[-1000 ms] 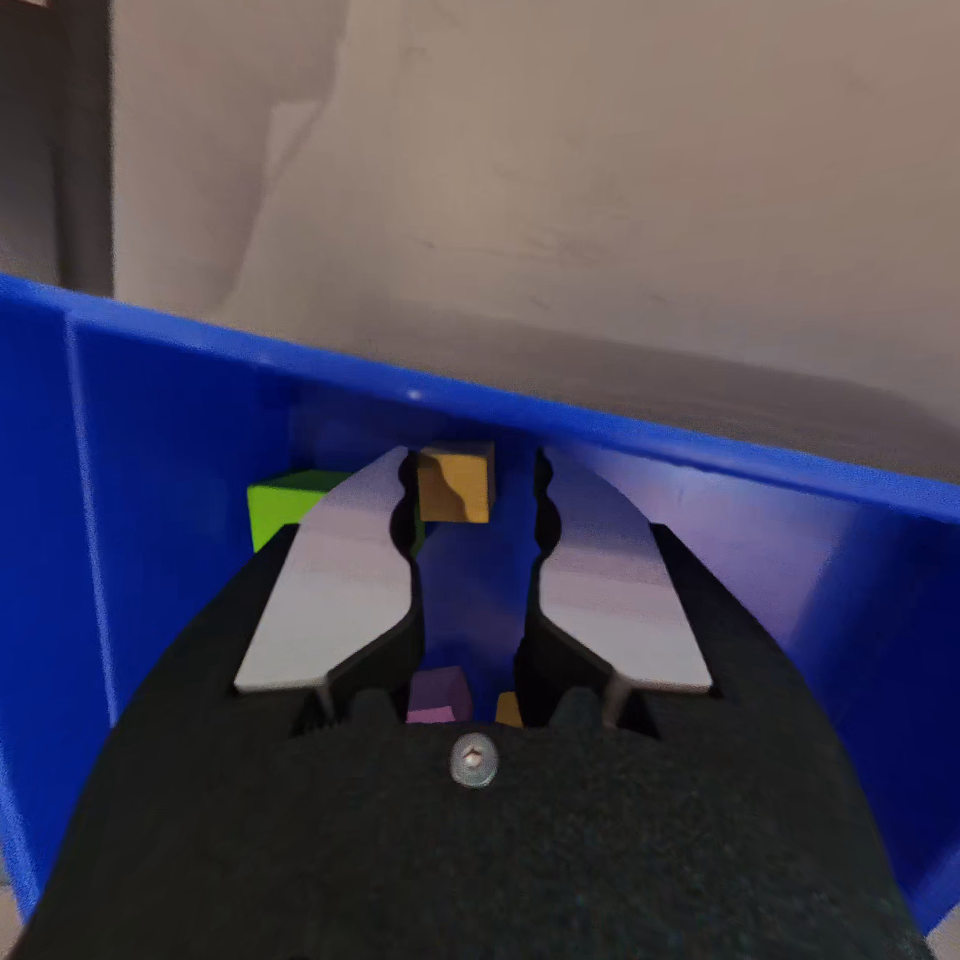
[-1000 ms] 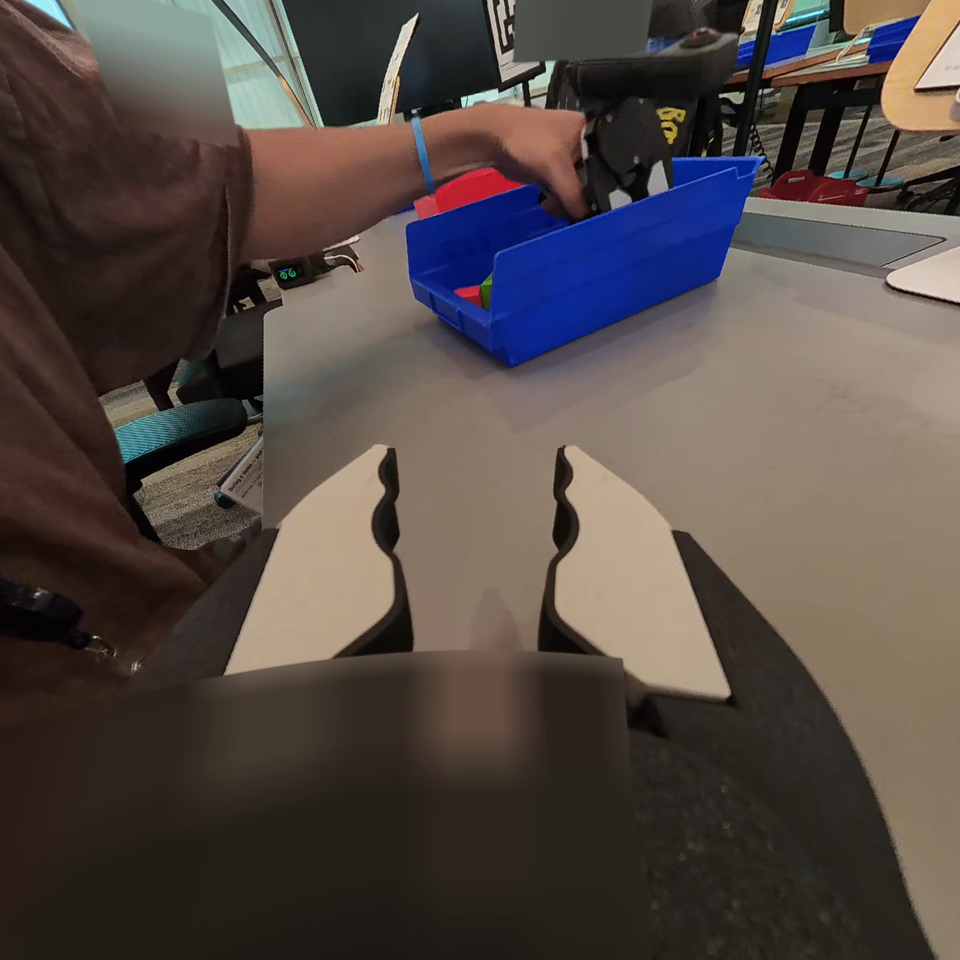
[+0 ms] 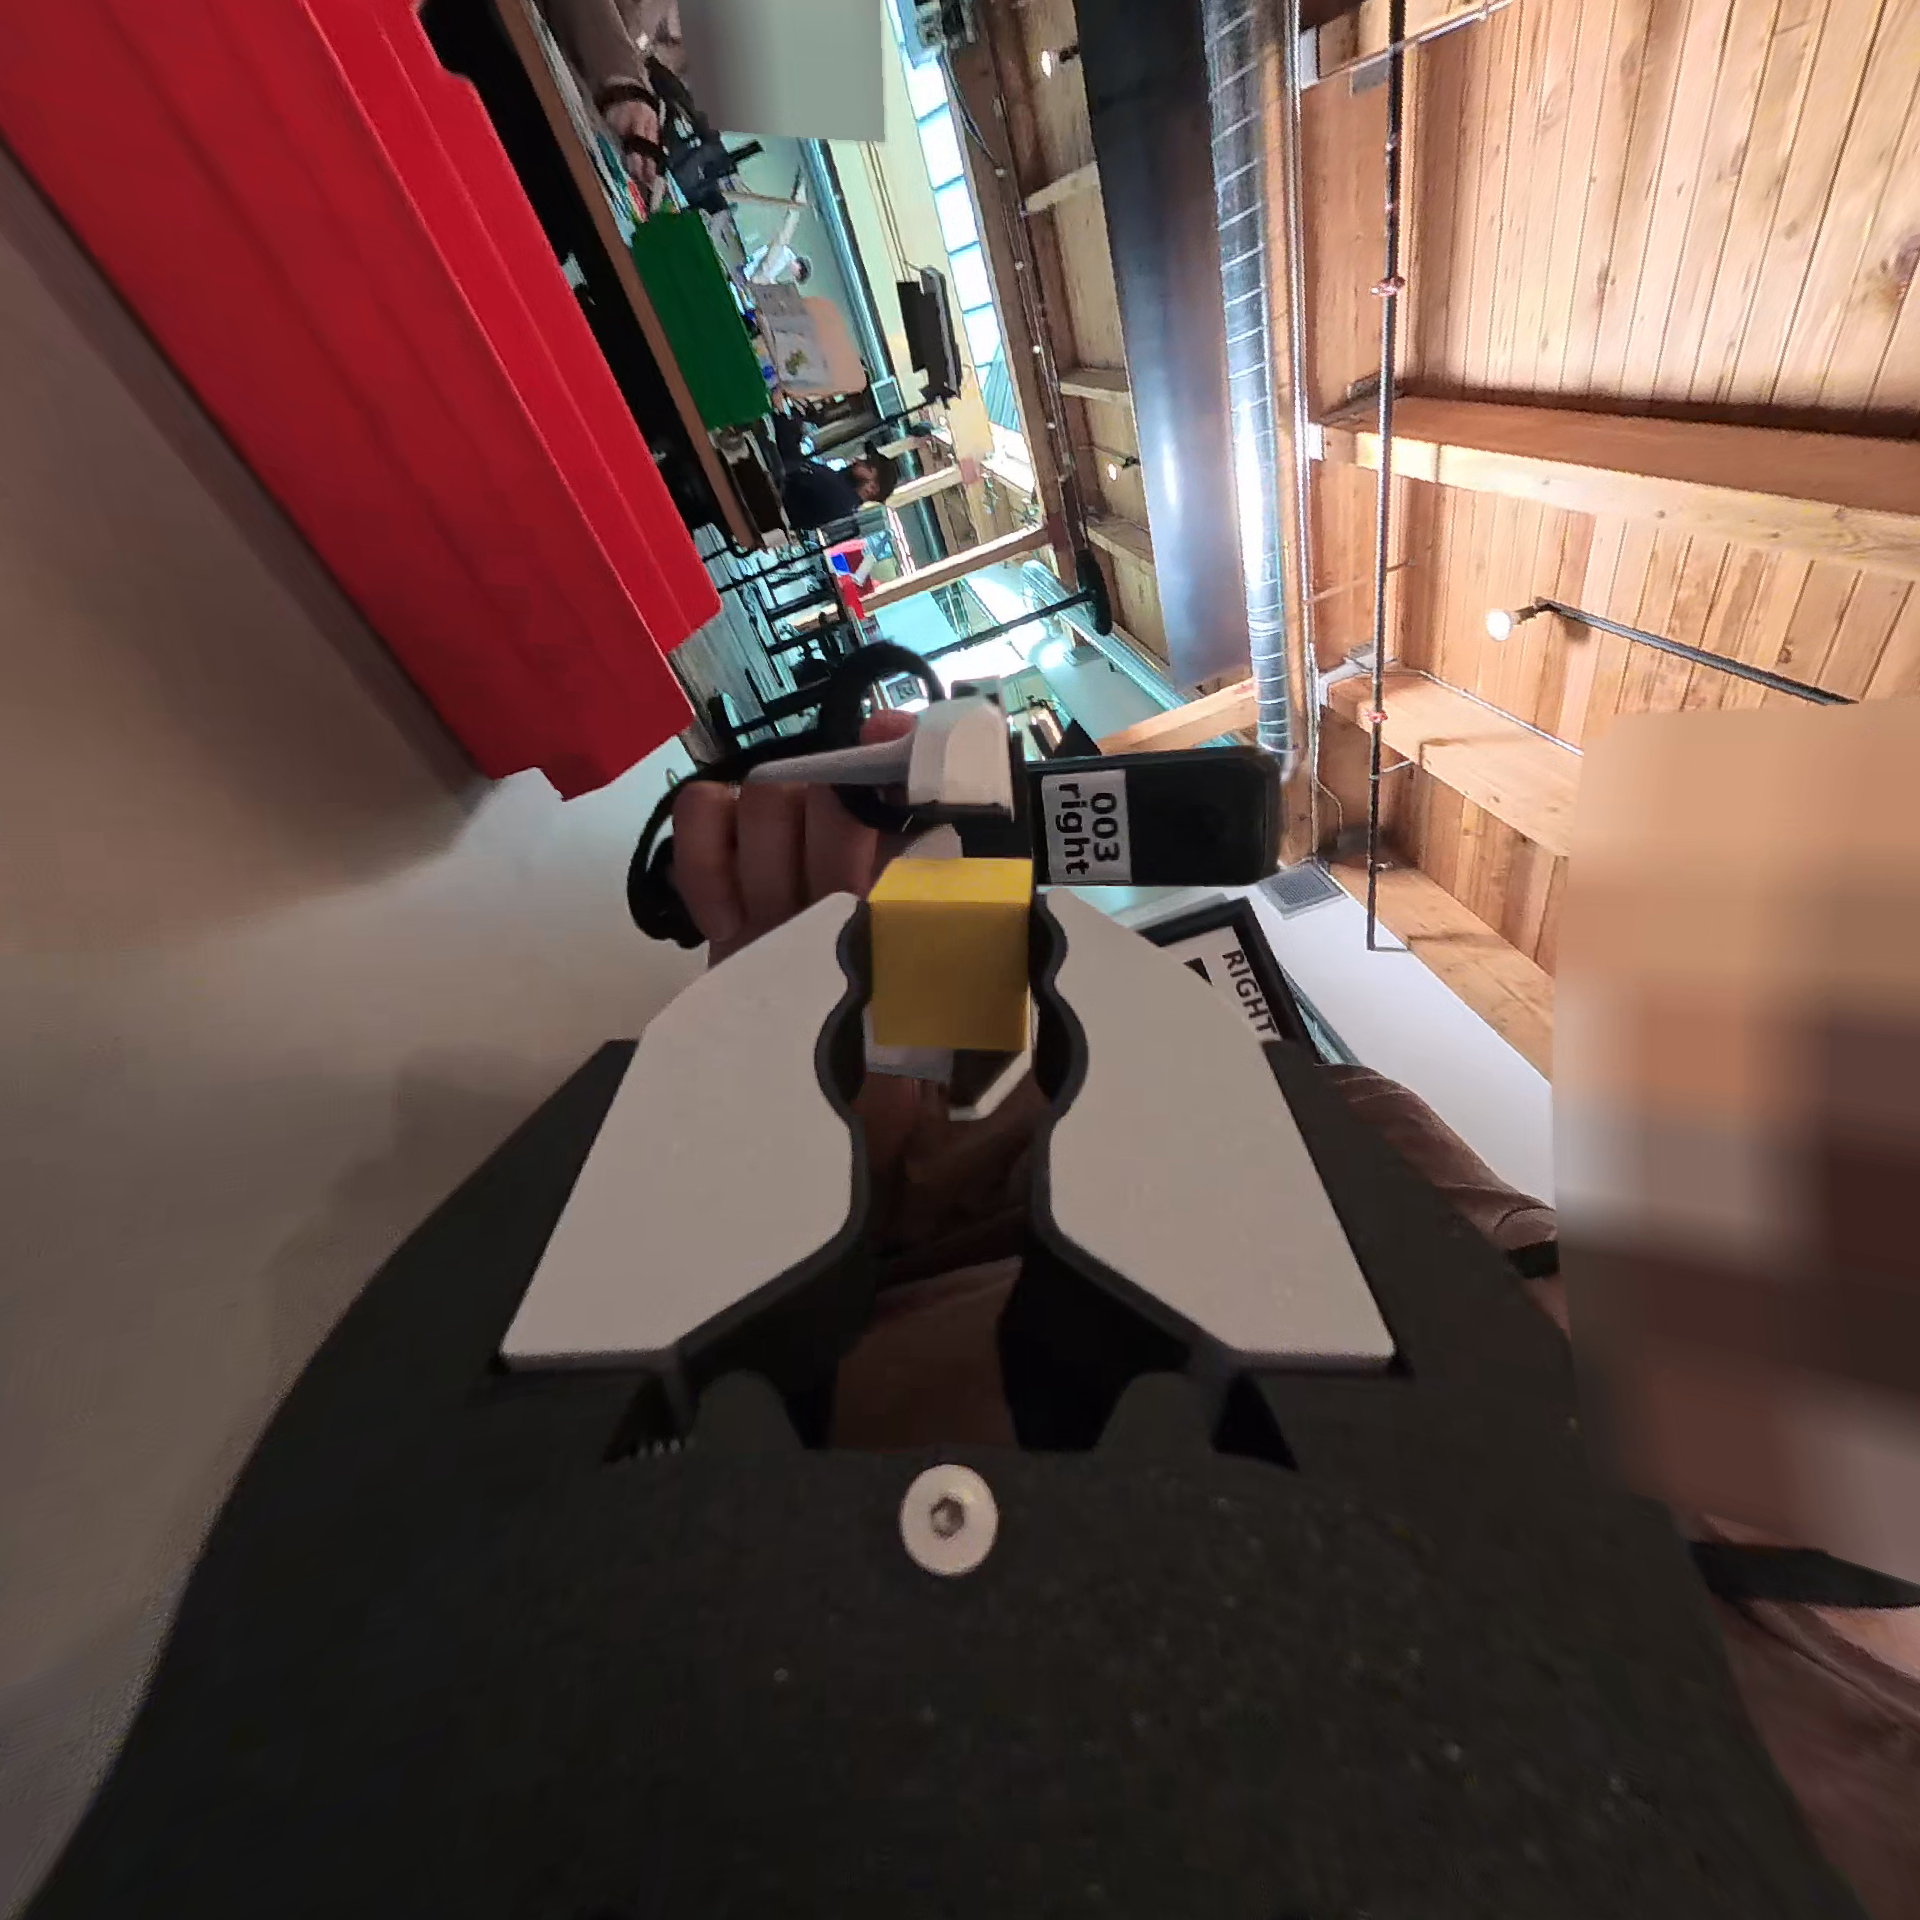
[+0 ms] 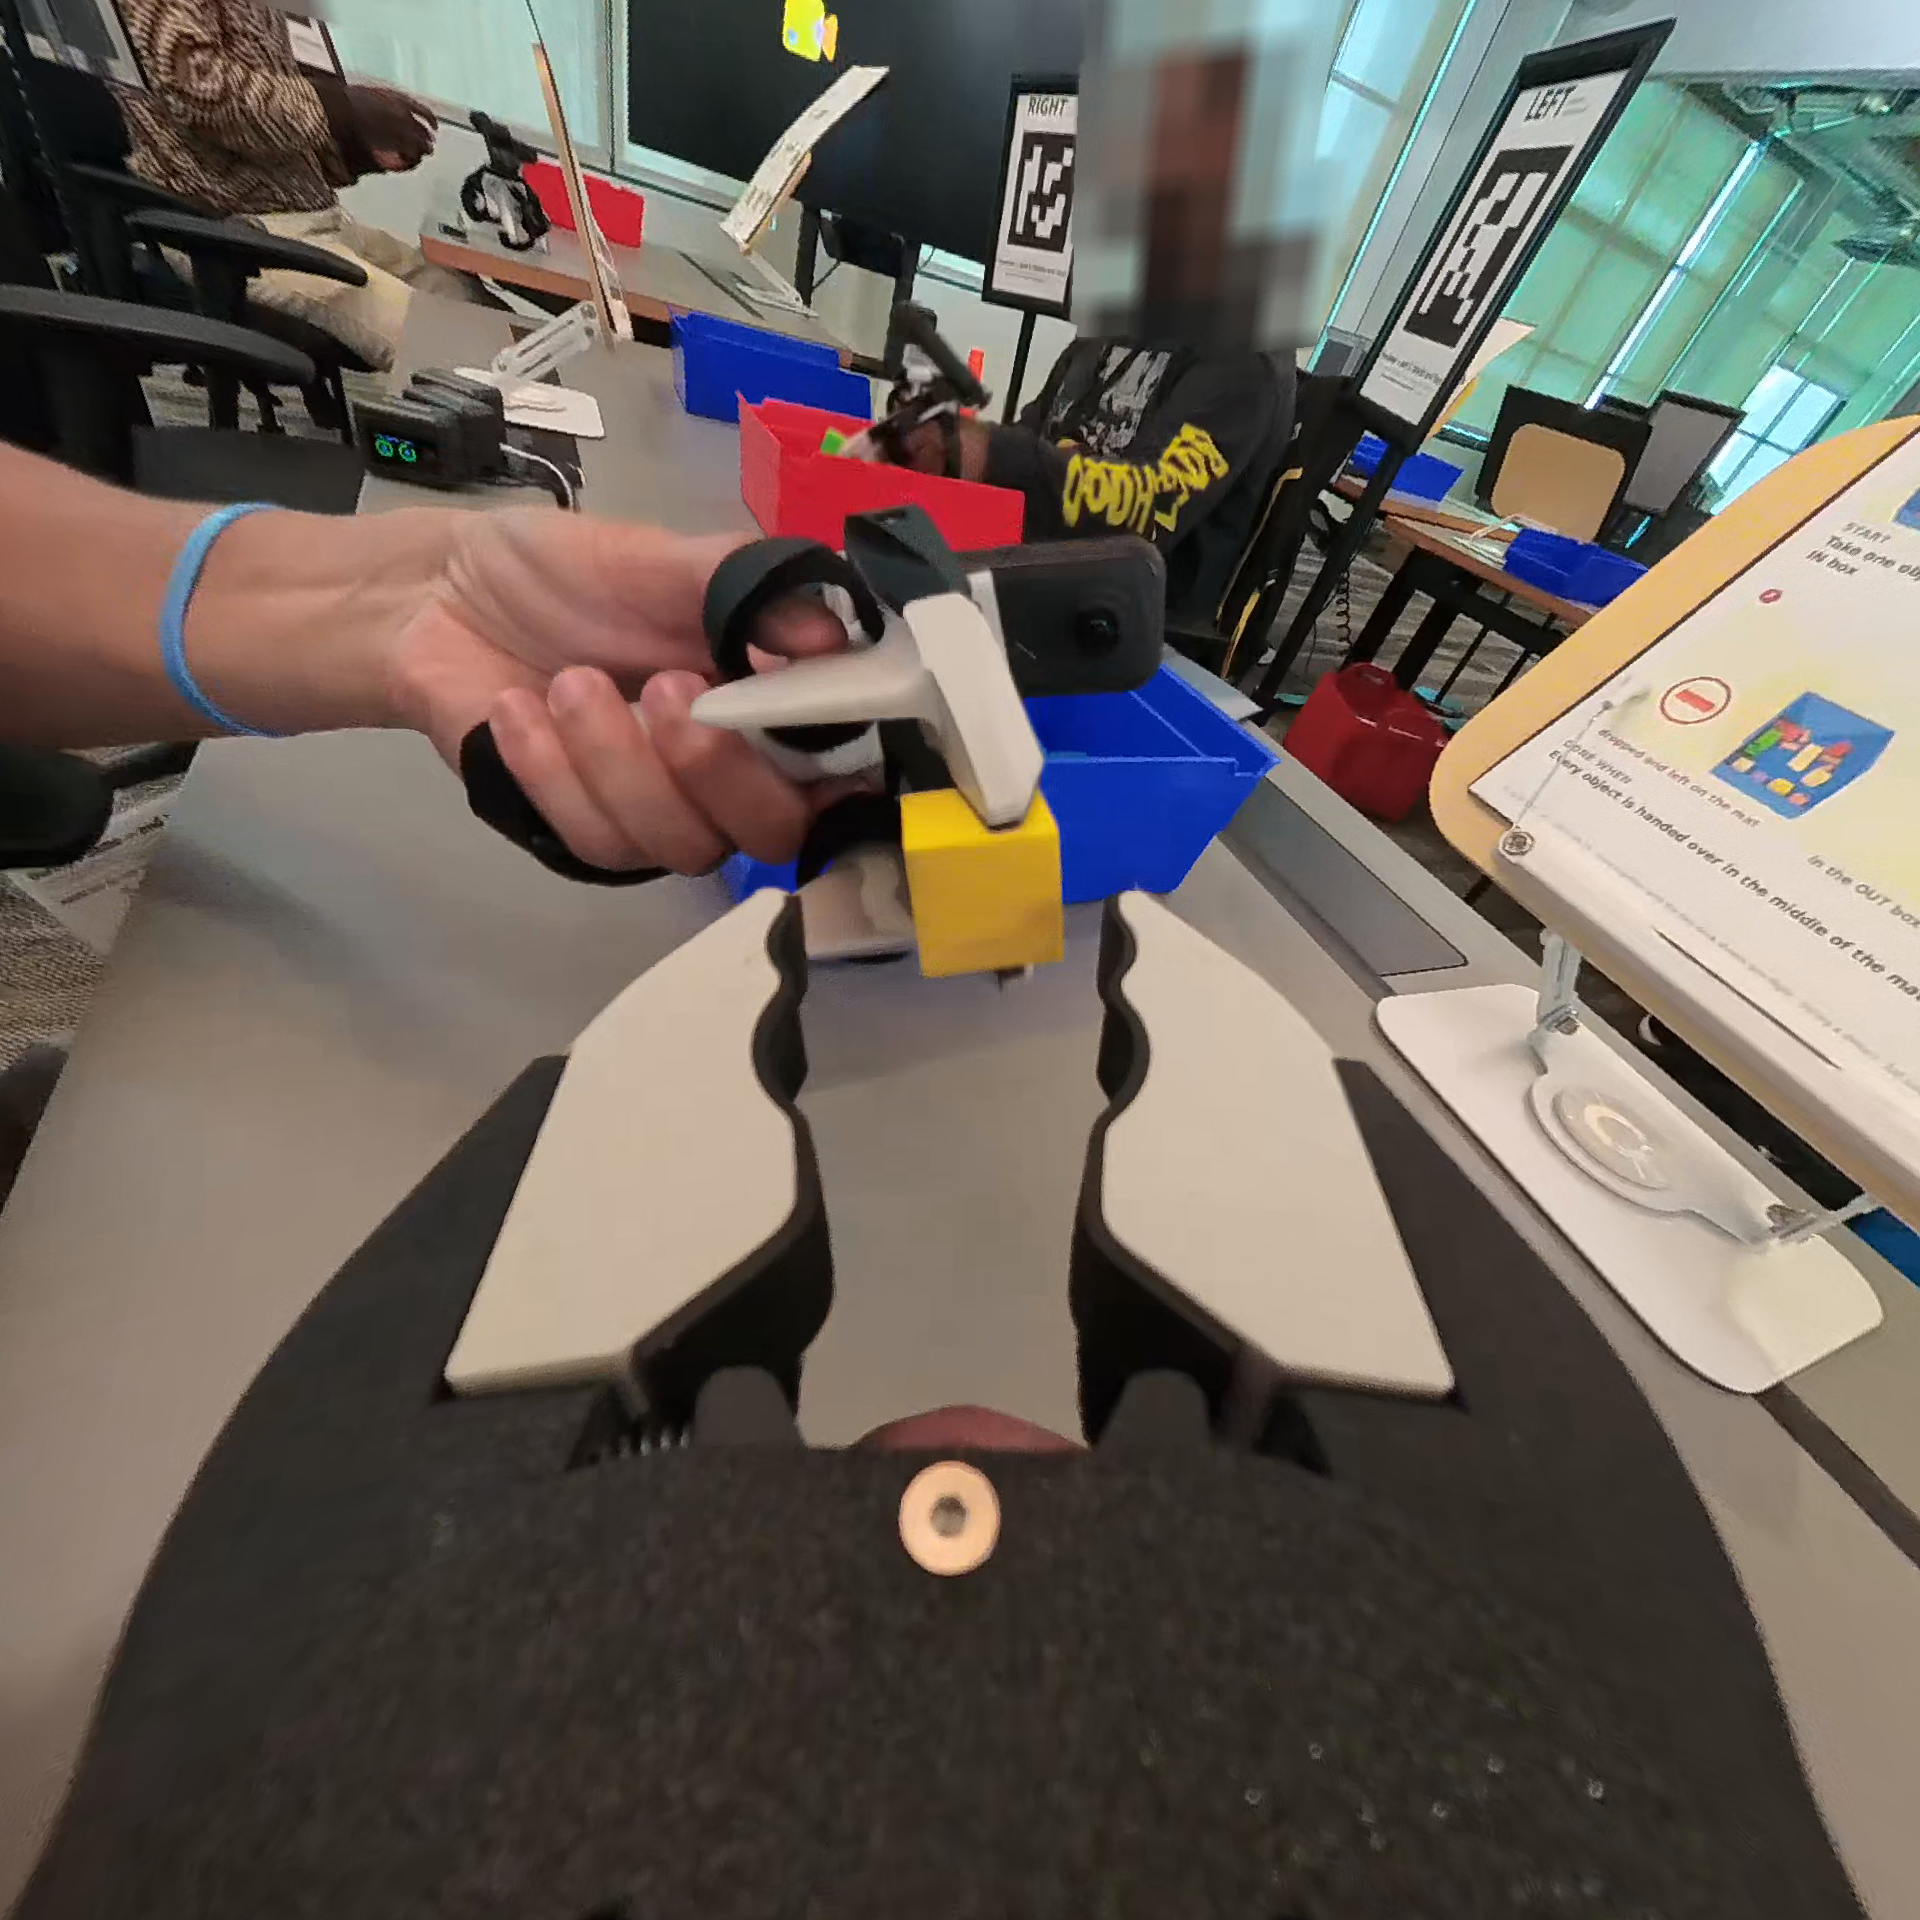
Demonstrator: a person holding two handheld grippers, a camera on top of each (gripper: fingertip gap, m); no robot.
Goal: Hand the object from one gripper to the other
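Left gripper [image 3: 951, 971] clamped on yellow cube [image 3: 951, 961]; right gripper [image 4: 951, 961] agape.

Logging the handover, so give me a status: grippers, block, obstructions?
Left gripper shut on yellow block. Right gripper open, facing the block, not on it. Nothing visible between them.

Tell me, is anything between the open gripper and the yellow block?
Nothing: the right wrist view shows only bare air between the right gripper and the yellow block.

Grey table [image 4: 260, 1039] serves as work surface. Blue bin [image 4: 1143, 800], red bin [image 4: 831, 488] and white stand base [image 4: 1507, 1122] rest on it.
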